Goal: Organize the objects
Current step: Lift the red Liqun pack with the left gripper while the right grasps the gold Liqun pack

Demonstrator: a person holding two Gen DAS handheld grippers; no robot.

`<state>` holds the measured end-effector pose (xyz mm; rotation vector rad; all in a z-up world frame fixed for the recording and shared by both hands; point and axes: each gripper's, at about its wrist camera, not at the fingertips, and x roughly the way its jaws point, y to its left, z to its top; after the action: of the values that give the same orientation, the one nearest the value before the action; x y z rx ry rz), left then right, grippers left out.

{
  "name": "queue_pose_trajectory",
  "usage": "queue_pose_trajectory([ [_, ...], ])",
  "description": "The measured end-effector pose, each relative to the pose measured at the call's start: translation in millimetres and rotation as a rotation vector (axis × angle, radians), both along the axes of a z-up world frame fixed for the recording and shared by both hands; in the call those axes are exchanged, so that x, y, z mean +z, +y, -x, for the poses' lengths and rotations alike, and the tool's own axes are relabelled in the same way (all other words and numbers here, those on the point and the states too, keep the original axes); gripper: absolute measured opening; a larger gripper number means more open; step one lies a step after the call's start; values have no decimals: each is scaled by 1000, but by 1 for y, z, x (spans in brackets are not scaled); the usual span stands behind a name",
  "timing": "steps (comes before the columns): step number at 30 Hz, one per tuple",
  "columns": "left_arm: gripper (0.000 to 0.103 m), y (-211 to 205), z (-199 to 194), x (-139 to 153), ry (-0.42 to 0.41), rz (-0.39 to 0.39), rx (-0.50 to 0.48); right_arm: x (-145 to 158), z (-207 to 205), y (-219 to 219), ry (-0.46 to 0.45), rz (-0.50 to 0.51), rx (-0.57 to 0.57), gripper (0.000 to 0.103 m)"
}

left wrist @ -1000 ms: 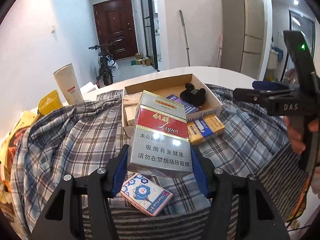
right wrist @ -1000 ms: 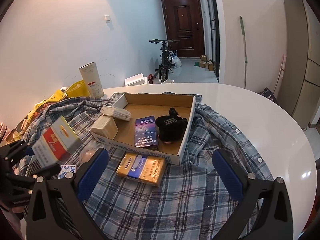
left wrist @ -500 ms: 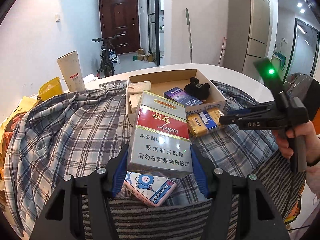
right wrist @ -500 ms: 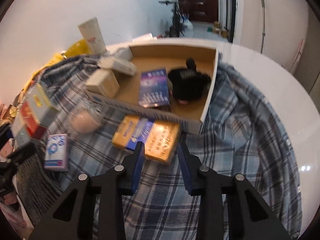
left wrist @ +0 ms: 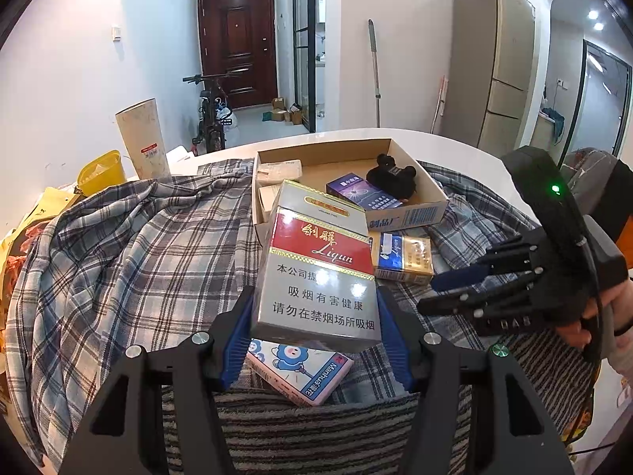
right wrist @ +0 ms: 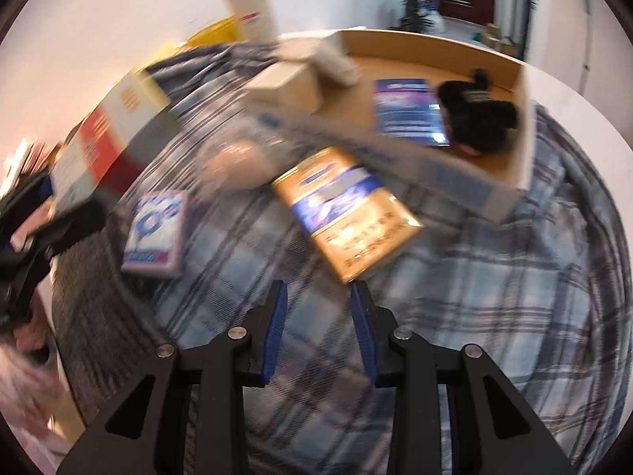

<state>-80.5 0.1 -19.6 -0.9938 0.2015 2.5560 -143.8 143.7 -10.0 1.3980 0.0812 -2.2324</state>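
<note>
A shallow brown cardboard box (right wrist: 510,118) sat on a blue-and-grey plaid shirt (right wrist: 494,297) spread over the white table (left wrist: 467,150). It already held a purple pack, a black soft toy and some pale cartons. The left gripper (left wrist: 314,340) held a large silver-and-red cigarette carton (left wrist: 320,277) clamped by its two long sides, lifted above the cloth on the near side of the box. Under it lay a small pink-and-white cartoon-printed pack (left wrist: 300,372).

The thing the next move seemed to turn on was the flat gold-and-blue cigarette pack (right wrist: 344,213). It lay on the shirt, its far end close against the box's front wall. The right gripper (right wrist: 318,332) was much the nearer of the two. Its jaws had just been closing and stood narrow, with only cloth between them. The pack lay just ahead of its tips, slightly to the right, with its long axis slanting from upper left to lower right and one corner toward the tips. By my judgement, the jaws would have to open again and turn to span the pack's short width.
</note>
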Motion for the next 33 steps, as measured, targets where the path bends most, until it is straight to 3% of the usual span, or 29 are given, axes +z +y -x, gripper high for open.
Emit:
queue_pose_trajectory([
  [4, 61, -3, -3, 2, 7, -1, 0, 11, -9, -10, 45, -12, 27, 36],
  [5, 61, -3, -4, 2, 9, 0, -1, 15, -10, -10, 78, -30, 19, 42],
  [7, 61, -4, -4, 2, 9, 0, -2, 23, -7, -8, 164, -81, -16, 72],
  [11, 61, -4, -5, 1, 6, 3, -4, 28, 7, -1, 215, -95, -38, 72],
  [15, 61, -3, -4, 0, 2, 8, -8, 19, 24, -4, 182, -77, 18, 72],
  [19, 61, -3, -2, -1, -2, 9, -10, 1, 37, -7, 90, -24, 51, 72],
  [25, 61, -3, 0, -3, -6, 7, -10, -6, 22, -12, 18, -12, 84, 72],
  [30, 61, 0, 1, -4, -6, -1, -14, 7, 13, -24, 135, -88, 87, 72],
  [33, 61, 2, -1, -4, 3, 5, -21, 9, 20, -31, 148, -109, 73, 72],
])
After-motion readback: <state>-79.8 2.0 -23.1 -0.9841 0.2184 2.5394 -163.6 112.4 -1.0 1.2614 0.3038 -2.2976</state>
